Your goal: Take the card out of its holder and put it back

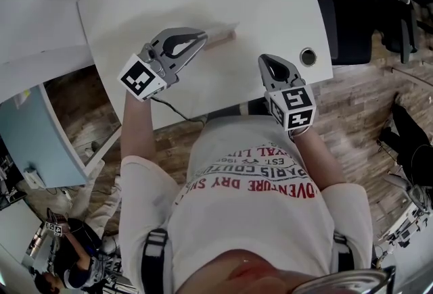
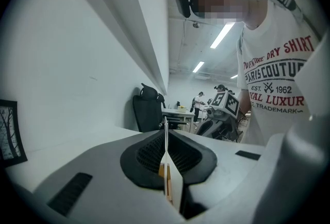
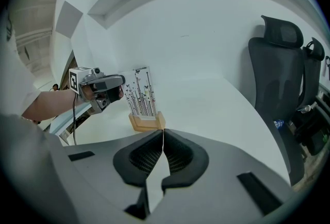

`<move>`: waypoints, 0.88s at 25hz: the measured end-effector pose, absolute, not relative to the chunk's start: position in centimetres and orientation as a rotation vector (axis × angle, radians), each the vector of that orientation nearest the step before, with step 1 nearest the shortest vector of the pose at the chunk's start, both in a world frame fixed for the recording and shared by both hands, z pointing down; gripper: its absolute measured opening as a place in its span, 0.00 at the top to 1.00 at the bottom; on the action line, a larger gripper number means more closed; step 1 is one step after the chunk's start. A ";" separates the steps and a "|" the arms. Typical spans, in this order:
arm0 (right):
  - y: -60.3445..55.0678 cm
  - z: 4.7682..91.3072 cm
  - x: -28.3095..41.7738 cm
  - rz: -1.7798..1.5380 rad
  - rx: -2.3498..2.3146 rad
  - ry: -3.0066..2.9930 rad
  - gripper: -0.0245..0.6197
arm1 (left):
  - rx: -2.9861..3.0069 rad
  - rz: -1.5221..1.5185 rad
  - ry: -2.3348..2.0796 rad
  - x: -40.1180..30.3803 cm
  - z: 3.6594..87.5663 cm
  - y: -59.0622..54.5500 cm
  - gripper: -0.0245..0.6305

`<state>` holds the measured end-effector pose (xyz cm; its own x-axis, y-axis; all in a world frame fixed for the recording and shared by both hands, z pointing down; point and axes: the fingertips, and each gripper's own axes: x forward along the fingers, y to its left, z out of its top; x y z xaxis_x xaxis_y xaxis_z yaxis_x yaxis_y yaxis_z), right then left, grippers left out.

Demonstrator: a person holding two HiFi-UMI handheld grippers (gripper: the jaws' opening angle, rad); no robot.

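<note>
Left gripper (image 2: 165, 127) pinches card (image 3: 143, 91) by its side edge

Card edge-on, holder mostly covered

Left gripper view: the card (image 2: 166, 148) is only a thin edge pinched between the fingers (image 2: 149, 153) of the left gripper (image 2: 165, 130), its print unseen, the holder (image 2: 162, 172) a tan sliver behind it. Right gripper view: the card's marks are too small to make out. Head view: card and holder blur into one pale streak.
</note>
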<state>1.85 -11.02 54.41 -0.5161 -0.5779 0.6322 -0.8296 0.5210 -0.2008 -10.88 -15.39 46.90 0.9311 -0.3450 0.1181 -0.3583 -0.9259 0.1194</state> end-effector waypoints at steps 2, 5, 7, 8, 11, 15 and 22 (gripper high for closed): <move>-10.9 54.5 1.9 0.675 1.147 -2.261 0.92 | 2.961 0.132 -0.536 -10.8 46.7 -15.3 0.91; -10.9 54.4 1.9 0.674 1.147 -2.260 0.92 | 2.972 0.122 -0.533 -10.6 46.4 -15.1 0.91; -11.0 54.5 1.8 0.671 1.143 -2.262 0.92 | 2.975 0.130 -0.537 -10.5 46.6 -14.9 0.91; -11.1 54.6 1.7 0.670 1.141 -2.263 0.92 | 2.973 0.137 -0.541 -10.6 46.7 -14.9 0.91; -11.1 54.7 1.5 0.674 1.133 -2.262 0.92 | 2.960 0.169 -0.549 -10.8 47.8 -15.0 0.91; -11.1 54.9 1.1 0.677 1.122 -2.263 0.92 | 2.918 0.260 -0.542 -11.1 50.4 -14.7 0.91; -11.2 54.7 1.2 0.674 1.123 -2.262 0.92 | 2.847 0.220 -0.561 -11.3 51.8 -14.9 0.91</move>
